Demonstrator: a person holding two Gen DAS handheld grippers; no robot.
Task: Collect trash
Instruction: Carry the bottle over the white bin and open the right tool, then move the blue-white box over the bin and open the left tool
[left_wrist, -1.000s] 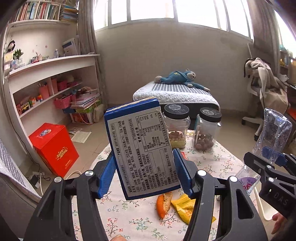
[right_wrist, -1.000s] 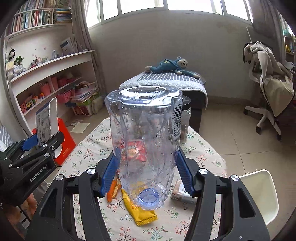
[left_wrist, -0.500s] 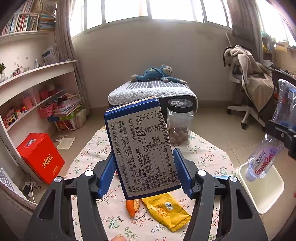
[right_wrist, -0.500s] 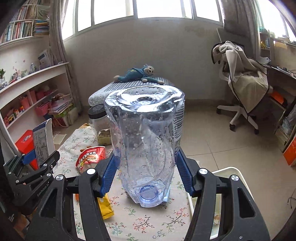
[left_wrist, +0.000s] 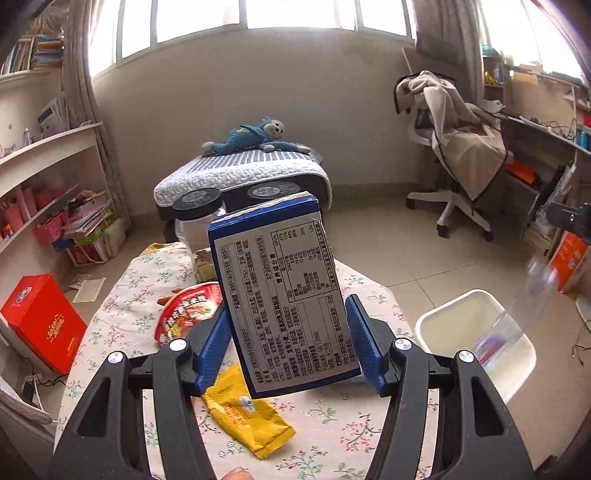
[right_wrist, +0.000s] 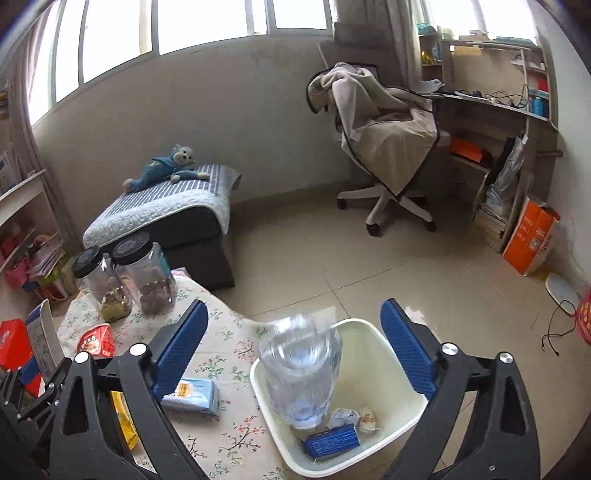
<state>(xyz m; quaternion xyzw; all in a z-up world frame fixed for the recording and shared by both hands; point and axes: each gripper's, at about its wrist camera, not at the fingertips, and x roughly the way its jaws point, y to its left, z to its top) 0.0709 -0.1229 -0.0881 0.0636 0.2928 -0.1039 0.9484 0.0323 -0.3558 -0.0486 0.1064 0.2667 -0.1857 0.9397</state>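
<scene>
While the right gripper (right_wrist: 295, 347) is hanging over the white plastic waste bin (right_wrist: 391, 354) with its blue pads spread wide and nothing between them, the crumpled clear plastic bottle (right_wrist: 301, 373) is dropping, blurred, into the bin mouth. It is falling cap end down, apart from both pads. Already lying at the bin's bottom: a small blue carton (right_wrist: 330, 441) and some wadded white wrappers (right_wrist: 354, 417).

Left gripper (left_wrist: 286, 343) is clamping a blue cardboard box with a printed white nutrition panel (left_wrist: 284, 299), pads pressing its two narrow sides, box tilted slightly and lifted clear of the floral tablecloth (left_wrist: 332, 432). Judgement: it is being held aloft to queue for the bin next, which is sitting on the floor just beside the table edge so drops stay short.

Waiting on the cloth: a yellow foil snack wrapper (left_wrist: 247, 413), a red instant-noodle lid (left_wrist: 188, 310), a pale blue tissue pack (right_wrist: 192, 397). Two black-lidded glass jars (right_wrist: 125, 280) are holding food, probably not trash.
</scene>
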